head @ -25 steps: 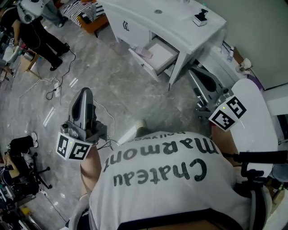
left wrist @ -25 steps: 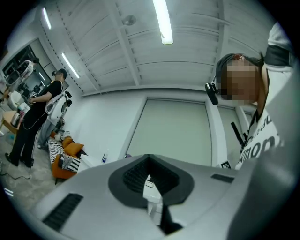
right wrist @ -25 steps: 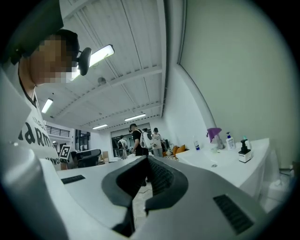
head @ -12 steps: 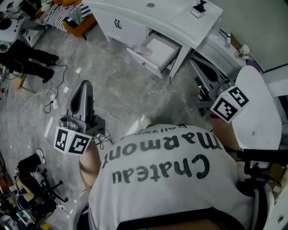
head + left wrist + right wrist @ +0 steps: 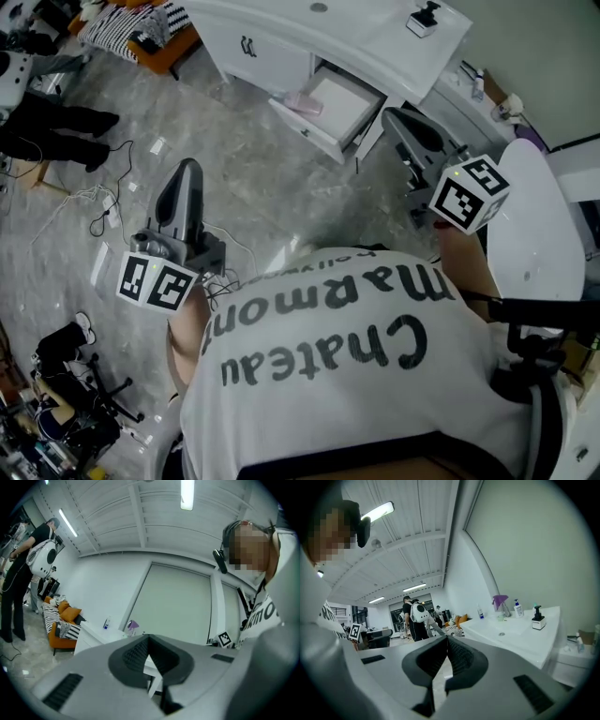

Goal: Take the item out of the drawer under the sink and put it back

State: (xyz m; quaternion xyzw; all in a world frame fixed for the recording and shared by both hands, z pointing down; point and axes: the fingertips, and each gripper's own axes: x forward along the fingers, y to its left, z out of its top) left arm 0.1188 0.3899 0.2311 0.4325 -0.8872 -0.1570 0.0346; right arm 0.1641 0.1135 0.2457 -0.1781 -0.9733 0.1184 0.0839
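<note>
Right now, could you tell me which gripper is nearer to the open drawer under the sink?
Right. The right gripper sits close beside the drawer, at its right in the head view; the left gripper is well away, lower left, above the floor.

The right gripper (image 5: 447, 641) has its jaws pressed together, nothing between them. Just right of it runs the white sink bench (image 5: 525, 641), carrying a purple-topped bottle (image 5: 500, 603), a pump bottle (image 5: 518, 608) and a black dispenser (image 5: 538, 619). Beyond the bench's far end stands a person (image 5: 417, 618) wearing a white backpack.
</note>
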